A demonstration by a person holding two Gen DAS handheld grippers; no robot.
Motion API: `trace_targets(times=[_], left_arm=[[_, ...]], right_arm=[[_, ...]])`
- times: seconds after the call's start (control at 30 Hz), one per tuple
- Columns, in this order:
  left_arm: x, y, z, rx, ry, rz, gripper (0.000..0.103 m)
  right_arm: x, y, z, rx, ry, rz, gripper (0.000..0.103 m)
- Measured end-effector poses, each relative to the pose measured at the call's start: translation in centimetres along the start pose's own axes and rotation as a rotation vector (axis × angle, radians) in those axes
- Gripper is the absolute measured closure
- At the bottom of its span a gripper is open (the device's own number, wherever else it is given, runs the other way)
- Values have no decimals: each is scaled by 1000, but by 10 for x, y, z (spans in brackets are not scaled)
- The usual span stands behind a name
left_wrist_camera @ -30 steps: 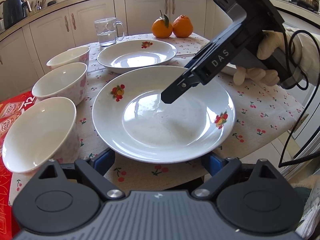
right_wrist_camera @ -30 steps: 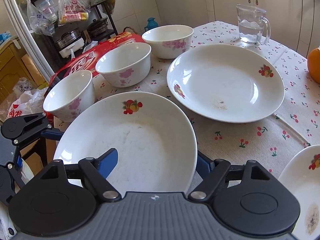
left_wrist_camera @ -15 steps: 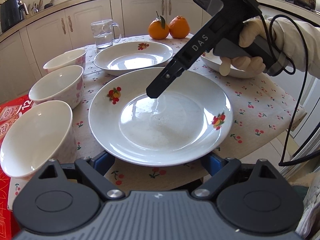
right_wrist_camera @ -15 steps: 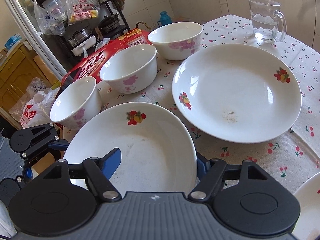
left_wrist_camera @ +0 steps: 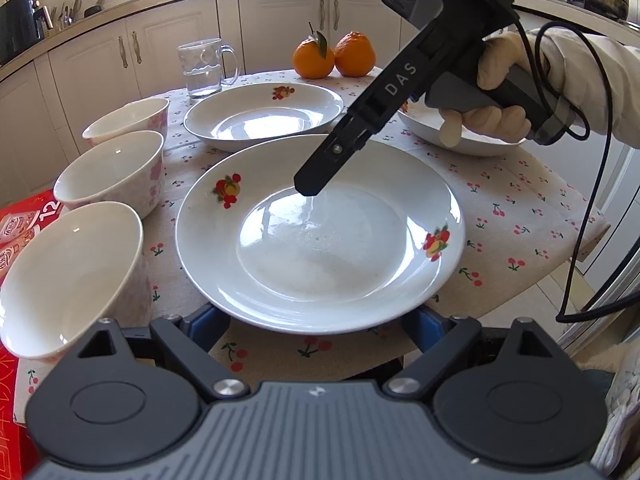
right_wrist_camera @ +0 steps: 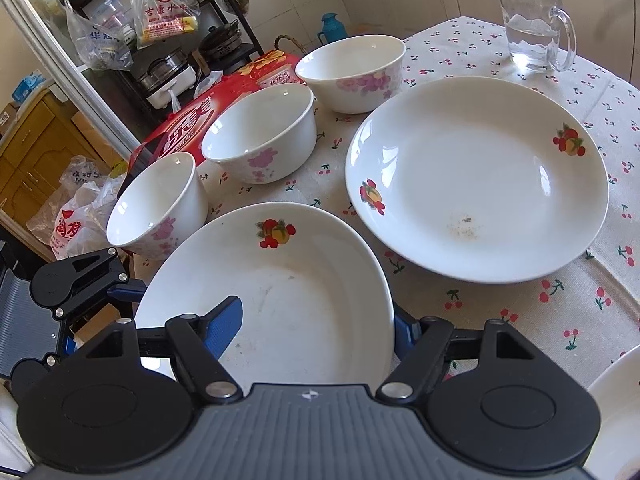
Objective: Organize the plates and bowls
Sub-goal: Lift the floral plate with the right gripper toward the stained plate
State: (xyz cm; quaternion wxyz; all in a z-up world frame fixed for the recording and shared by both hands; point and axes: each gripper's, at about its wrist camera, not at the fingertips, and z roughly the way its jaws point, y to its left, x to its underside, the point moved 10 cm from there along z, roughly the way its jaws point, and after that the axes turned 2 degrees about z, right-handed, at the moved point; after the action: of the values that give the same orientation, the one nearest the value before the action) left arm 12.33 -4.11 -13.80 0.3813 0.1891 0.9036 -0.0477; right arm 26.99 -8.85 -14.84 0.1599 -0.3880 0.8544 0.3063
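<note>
Plates showing: three [left_wrist_camera: 320, 236] [left_wrist_camera: 264, 114] [left_wrist_camera: 480, 142] | bowls sitting in a row: three [left_wrist_camera: 68, 276] [left_wrist_camera: 112, 172] [left_wrist_camera: 128, 118] | oranges standing side by side: two [left_wrist_camera: 313, 58] [left_wrist_camera: 355, 54] | glass mugs holding water: one [left_wrist_camera: 202, 66] | red boxes lying beside the desk: one [right_wrist_camera: 208, 120]

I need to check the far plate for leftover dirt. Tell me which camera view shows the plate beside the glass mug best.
The right wrist view: the plate lies fully in sight, seen from above, with brownish specks near its centre. The left wrist view shows that plate farther off and at a low angle, glare hiding its bottom.
</note>
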Motion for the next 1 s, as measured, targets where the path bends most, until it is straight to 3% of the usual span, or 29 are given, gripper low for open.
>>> trace_targets(times=[0.53, 1.0], left_arm=[[-14, -7, -4, 55, -4, 49, 12], [-55, -26, 6, 129, -7, 157, 12]], right_arm=[[6, 0, -18, 51, -22, 16, 23], [10, -21, -65, 129, -103, 66, 23]])
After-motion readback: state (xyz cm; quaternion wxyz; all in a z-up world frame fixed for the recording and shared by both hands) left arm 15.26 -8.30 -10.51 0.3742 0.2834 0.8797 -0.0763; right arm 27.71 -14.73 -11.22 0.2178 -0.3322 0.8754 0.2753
